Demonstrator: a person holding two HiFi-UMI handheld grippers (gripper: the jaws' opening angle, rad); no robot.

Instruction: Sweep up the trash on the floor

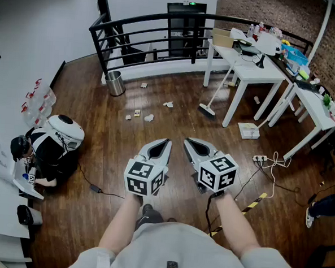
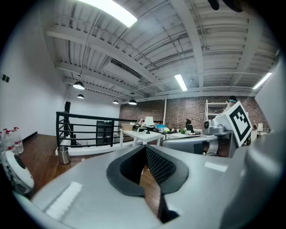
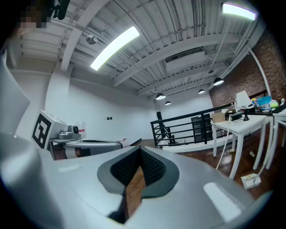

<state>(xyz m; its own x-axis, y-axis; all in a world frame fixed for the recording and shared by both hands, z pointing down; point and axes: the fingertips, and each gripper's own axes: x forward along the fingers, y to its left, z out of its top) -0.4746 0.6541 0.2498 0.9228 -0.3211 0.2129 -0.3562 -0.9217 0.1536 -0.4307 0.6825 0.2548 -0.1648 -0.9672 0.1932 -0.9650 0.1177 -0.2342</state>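
Observation:
Several scraps of paper trash (image 1: 148, 117) lie scattered on the dark wooden floor, some way ahead of me. A white-handled broom (image 1: 214, 98) leans against the white table (image 1: 246, 73), its head on the floor. My left gripper (image 1: 166, 141) and my right gripper (image 1: 187, 141) are held side by side at waist height, well short of the trash and the broom. Both are shut with nothing between the jaws. The left gripper view shows its jaws (image 2: 145, 148) closed tip to tip, and the right gripper view shows the same (image 3: 139, 150).
A metal bin (image 1: 115, 83) stands by the black railing (image 1: 145, 27). A person (image 1: 50, 152) crouches at the left by a white robot vacuum. A white box (image 1: 248, 130), a power strip (image 1: 260, 159) and cables lie at the right, beside cluttered white tables.

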